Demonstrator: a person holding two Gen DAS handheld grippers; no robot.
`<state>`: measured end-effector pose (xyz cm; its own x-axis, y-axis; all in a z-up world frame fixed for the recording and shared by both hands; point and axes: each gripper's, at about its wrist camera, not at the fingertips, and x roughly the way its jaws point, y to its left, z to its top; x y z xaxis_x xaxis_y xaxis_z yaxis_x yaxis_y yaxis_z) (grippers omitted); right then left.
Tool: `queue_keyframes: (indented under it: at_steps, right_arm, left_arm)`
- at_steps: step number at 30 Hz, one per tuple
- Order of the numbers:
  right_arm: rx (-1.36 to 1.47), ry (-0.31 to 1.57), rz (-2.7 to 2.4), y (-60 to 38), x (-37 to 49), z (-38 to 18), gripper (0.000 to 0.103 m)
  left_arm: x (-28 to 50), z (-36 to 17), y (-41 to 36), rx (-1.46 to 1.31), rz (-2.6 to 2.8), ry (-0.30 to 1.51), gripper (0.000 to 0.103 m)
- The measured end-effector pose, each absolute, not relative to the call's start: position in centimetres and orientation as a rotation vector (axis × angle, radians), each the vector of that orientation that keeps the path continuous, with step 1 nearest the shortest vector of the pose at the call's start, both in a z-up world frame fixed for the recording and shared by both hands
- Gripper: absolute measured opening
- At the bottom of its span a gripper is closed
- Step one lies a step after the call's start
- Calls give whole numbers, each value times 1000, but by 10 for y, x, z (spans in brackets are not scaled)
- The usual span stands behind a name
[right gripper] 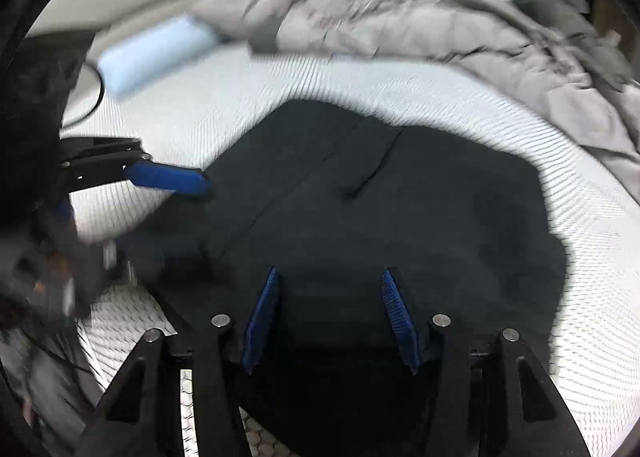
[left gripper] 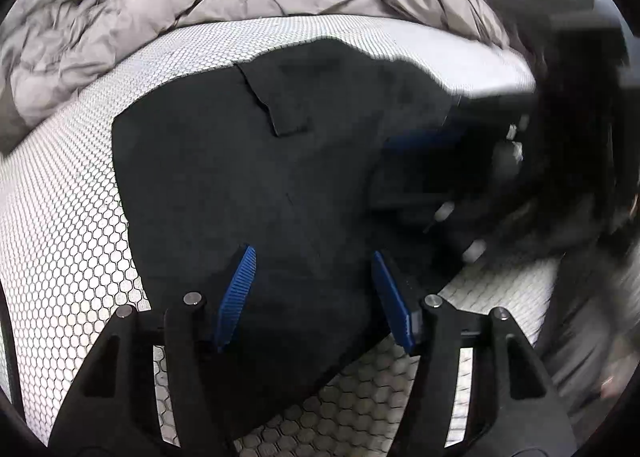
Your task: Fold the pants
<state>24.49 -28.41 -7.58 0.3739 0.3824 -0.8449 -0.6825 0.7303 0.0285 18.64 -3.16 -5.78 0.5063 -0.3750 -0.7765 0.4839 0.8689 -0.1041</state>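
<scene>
Black pants (left gripper: 280,161) lie folded on the white honeycomb-patterned mattress (left gripper: 60,217); a back pocket flap shows near the top. My left gripper (left gripper: 314,257) is open, blue pads spread just above the near part of the pants, holding nothing. In the right wrist view the pants (right gripper: 400,209) fill the middle. My right gripper (right gripper: 328,277) is open over their near edge, empty. The left gripper's blue finger (right gripper: 168,177) shows at the pants' left edge. The right gripper shows blurred in the left wrist view (left gripper: 420,141).
A crumpled grey duvet (left gripper: 200,1) is piled along the far side of the mattress (right gripper: 440,29). A light blue block (right gripper: 156,53) lies at the far left on the bed. Dark clutter sits beyond the bed's right edge (left gripper: 580,97).
</scene>
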Motion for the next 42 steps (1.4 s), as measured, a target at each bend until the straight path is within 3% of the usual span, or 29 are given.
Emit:
queue_keyframes:
  at_steps: [4,13,19,24,42]
  right_arm:
    - [-439,956,630,-308,232,-79,55]
    - [-281,912,576,-380,233,-67,56]
    - [142,963,646,-441,251,-48,56]
    - [358,1026,718,-454,261,-59,56]
    - [389,1058,713,-450,257,-56,56]
  left_arm:
    - [165,-54,-4,108,-554,883,58]
    - [162,-42,8,108,-485,912,60]
    - [156,-33,37,-166,-419,892,60]
    - [166,-39,39,-185,-382,905,60]
    - [170,-50,34,-137,-364,907,60]
